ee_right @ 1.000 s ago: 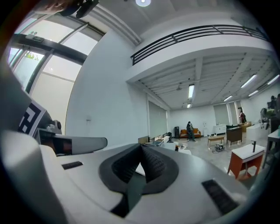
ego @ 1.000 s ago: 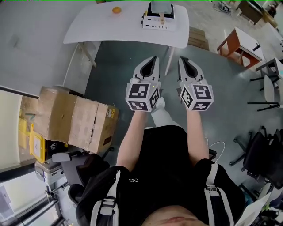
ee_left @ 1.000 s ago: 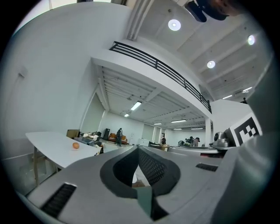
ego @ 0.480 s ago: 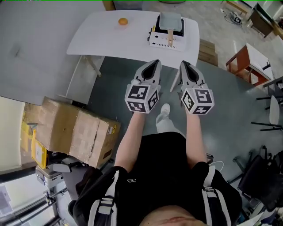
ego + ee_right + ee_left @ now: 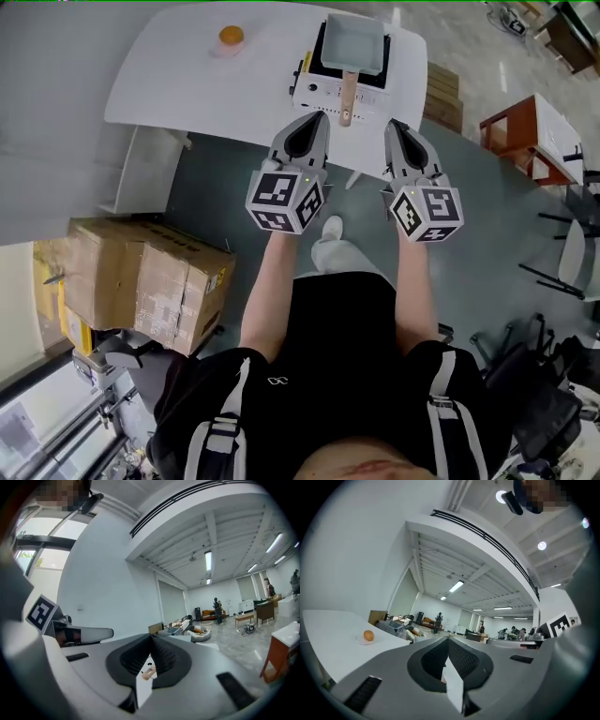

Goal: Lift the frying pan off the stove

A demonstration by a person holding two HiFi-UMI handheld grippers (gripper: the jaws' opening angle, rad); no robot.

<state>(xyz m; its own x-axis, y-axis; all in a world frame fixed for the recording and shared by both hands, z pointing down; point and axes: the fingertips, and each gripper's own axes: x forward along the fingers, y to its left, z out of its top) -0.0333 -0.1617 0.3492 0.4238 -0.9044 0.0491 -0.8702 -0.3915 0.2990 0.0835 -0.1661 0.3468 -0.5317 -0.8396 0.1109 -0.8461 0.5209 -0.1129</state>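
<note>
Both closed tight, nothing held: left gripper (image 5: 321, 116), right gripper (image 5: 393, 125). Frying pan (image 5: 353, 44) sits on what looks like a portable stove (image 5: 314, 90) at the table's (image 5: 187, 84) near-right edge. Its handle (image 5: 348, 97) points between the grippers, untouched.

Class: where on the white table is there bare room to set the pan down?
Bare tabletop lies between the orange and the stove, and from the orange to the near edge. The stove with the frying pan fills the right end.
</note>
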